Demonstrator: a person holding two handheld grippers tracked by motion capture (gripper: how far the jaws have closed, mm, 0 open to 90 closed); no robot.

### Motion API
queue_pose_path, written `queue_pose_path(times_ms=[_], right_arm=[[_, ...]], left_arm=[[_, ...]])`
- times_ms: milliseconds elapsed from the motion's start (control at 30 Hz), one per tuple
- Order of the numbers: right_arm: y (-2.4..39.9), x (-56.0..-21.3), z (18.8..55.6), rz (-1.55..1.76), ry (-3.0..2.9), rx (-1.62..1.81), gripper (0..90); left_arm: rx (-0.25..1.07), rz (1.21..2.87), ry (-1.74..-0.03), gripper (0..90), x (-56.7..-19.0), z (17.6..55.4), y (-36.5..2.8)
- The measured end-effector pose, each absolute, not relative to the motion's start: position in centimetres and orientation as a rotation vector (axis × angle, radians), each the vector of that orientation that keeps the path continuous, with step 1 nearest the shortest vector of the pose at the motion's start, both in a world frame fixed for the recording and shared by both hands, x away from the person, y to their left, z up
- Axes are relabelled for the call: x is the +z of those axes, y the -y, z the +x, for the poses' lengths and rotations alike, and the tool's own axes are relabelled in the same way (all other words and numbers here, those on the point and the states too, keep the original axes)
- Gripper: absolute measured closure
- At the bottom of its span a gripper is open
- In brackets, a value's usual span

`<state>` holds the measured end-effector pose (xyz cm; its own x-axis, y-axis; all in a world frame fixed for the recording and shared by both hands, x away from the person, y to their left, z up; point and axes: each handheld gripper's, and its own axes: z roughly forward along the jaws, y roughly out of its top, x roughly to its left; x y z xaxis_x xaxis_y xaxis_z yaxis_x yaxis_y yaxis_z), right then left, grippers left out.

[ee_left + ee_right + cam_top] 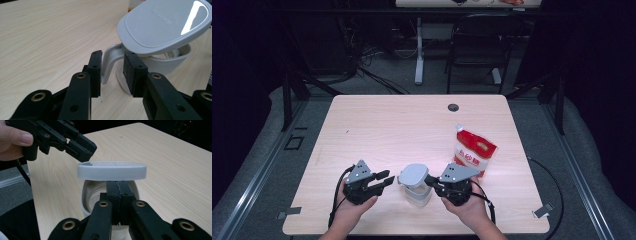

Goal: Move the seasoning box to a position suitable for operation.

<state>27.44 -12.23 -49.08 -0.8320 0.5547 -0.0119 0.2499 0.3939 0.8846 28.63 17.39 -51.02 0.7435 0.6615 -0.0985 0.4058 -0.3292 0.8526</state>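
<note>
A white jug-like container (pixel 419 196) stands near the table's front edge, and its grey lid (pixel 413 174) is raised and tilted above it. My right gripper (pixel 430 180) comes in from the right, shut on a thin part under the lid's near rim (pixel 111 171); its jaws (pixel 117 192) meet in front of the container's open mouth (pixel 86 197). My left gripper (pixel 387 180) is at the container's left. Its pads (pixel 113 72) stand on either side of the curved handle (pixel 108 62), with a gap at the right pad, so it is open.
A red and white pouch (pixel 473 151) lies on the table just behind the right gripper. A cable hole (pixel 453 107) sits near the far edge. Bare wood (pixel 387 125) spreads across the middle and left. A chair (pixel 477 45) stands beyond the table.
</note>
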Motion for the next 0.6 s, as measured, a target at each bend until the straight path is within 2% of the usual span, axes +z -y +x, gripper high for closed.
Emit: queue_pose_path(times_ms=[600], right_arm=[[11.61,-48.18,27.99,0.681,-2.346,1.416,90.0]], left_arm=[[0.342,1.967,-0.823,68.4,-51.10,28.77,-17.76]])
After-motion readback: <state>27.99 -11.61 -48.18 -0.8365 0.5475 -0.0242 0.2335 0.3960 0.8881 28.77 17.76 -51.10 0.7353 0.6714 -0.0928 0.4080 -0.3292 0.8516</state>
